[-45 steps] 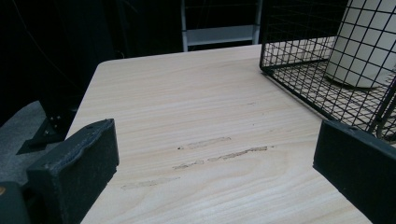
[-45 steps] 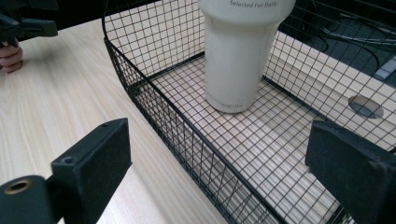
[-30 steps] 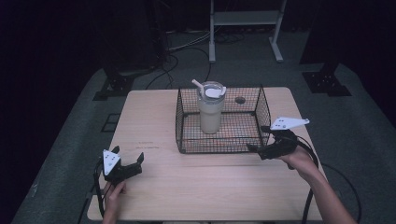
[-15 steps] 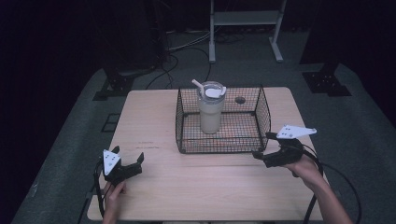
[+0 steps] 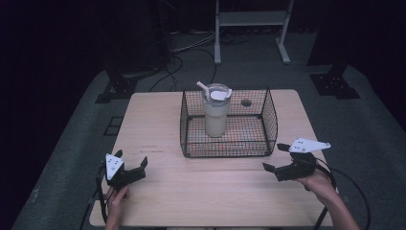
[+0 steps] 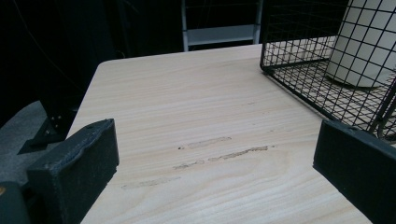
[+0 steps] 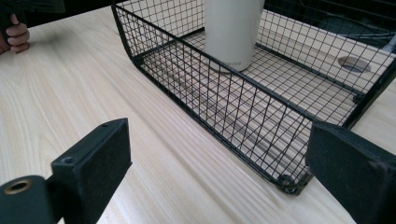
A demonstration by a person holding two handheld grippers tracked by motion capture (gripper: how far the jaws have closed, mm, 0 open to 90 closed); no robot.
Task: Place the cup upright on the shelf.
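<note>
With both the left tongs [image 5: 130,168] and right tongs [image 5: 276,160] spread empty near the desk's [image 5: 158,120] front corners, the tall lidded tumbler [image 5: 216,113] standing upright inside the wire basket [image 5: 269,125] at the desk's rear edge could tip if a jaw strikes its mesh wall.

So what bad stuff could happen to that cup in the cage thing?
The tall tumbler stands upright and loose in the wire basket, so a bump to the basket could tip it. Its straw sticks out and might snag. The open right gripper sits close to the basket's corner, so it might catch the mesh.
</note>
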